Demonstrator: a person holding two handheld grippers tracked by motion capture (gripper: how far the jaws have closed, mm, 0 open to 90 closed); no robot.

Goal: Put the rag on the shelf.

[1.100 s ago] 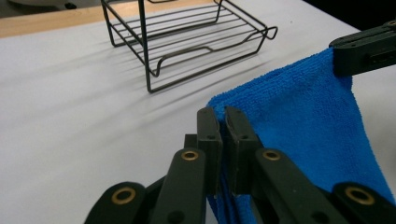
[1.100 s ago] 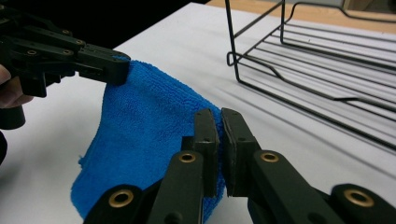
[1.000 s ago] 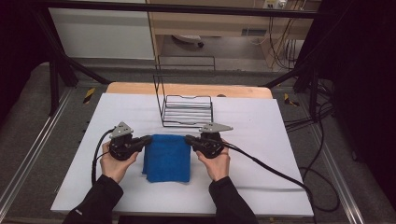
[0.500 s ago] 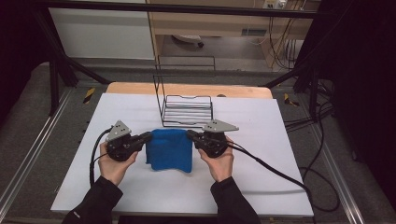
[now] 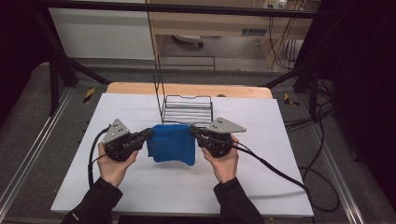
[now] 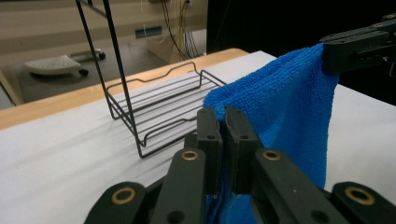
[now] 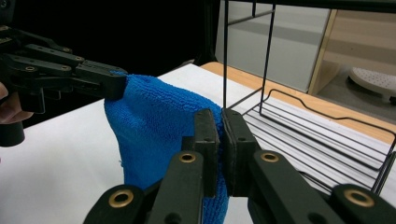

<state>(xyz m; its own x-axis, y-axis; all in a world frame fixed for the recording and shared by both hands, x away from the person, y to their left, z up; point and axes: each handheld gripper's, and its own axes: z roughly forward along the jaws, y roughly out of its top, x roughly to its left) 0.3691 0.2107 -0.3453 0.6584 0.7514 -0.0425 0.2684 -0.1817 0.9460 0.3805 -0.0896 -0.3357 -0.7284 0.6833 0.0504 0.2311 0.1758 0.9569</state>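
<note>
Hanging: blue cloth (image 5: 172, 143) over the table's (image 5: 289, 186) middle, stretched between both claws
left gripper (image 5: 148, 134): clamped on cloth's left top corner
right gripper (image 5: 192, 130): clamped on right corner
step: lifted, carrying
next: probably forward to wire rack (image 5: 187, 110) at far edge

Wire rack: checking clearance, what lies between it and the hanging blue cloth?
Nothing: in the high view, blue terry cloth hangs just before black wire rack.
</note>
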